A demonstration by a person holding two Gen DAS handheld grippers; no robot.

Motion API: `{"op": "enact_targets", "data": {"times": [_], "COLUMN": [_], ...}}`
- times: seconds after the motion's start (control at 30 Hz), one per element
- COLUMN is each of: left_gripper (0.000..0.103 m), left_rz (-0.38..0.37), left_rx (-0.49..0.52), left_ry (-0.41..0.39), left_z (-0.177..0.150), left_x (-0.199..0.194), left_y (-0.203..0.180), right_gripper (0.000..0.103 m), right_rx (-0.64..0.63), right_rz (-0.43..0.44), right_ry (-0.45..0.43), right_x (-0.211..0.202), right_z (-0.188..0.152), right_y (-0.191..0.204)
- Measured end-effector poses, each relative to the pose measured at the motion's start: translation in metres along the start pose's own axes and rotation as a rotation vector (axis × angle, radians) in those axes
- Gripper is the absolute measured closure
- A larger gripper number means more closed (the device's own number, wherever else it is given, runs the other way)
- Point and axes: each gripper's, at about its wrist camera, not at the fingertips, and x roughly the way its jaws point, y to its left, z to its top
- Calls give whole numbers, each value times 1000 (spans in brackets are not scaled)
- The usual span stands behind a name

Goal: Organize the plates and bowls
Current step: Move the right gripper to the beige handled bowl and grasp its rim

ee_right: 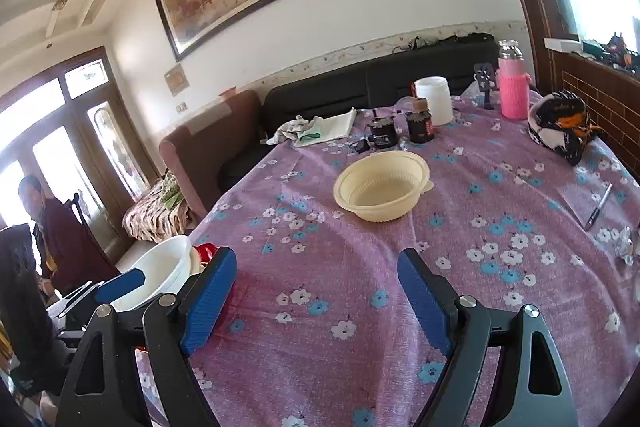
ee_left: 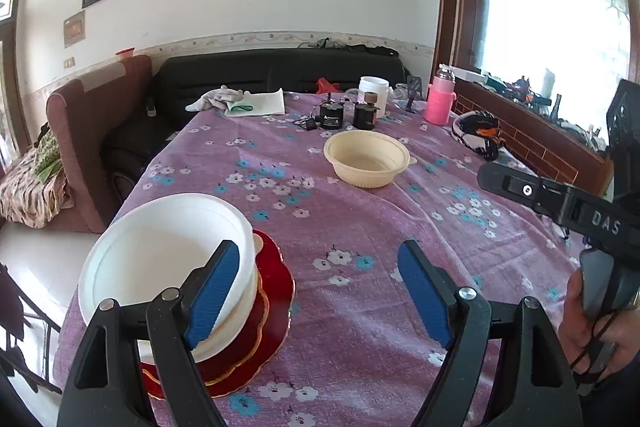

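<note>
Purple flowered cloth covers my bench. On its near left edge a white bowl sits stacked on a red plate; a cream bowl stands alone mid-bench. My left claw and right claw both gape wide, holding nothing.

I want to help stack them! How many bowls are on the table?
2 for sure. A white plastic bowl sits on the red scalloped plate at the near left edge, perhaps with another nested beneath. A cream plastic bowl stands alone mid-table on the purple flowered tablecloth.
</note>
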Motion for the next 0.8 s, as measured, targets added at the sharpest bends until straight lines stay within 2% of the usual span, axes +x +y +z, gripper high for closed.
{"op": "enact_targets", "data": {"times": [0.2,0.3,0.37,0.43,0.53,0.63,0.73,0.8], "left_gripper": [19,19,19,19,19,19,19,19], "left_rz": [-28,-21,-58,-48,-64,-84,-97,-116], "left_rx": [2,-16,-41,-40,-56,-77,-101,-128], "left_ry": [34,99,114,119,136,151,170,180], "left_z": [-5,-4,-4,-2,9,25,40,45], "left_x": [11,28,32,35,43,53,65,71], "left_y": [-2,-1,2,2,3,1,-3,-5], "right_gripper": [17,17,17,19,31,31,31,32], "right_rx": [52,60,114,128,165,247,314,376], "right_rz": [-8,-57,-36,-37,-76,-39,-60,-39], "right_ry": [30,58,78,82,117,137,147,171], "right_x": [6,16,20,24,37,51,71,88], "right_z": [0,0,2,5,13,23,34,38], "right_y": [-16,-26,-37,-46,-63,-82,-96,-105]}}
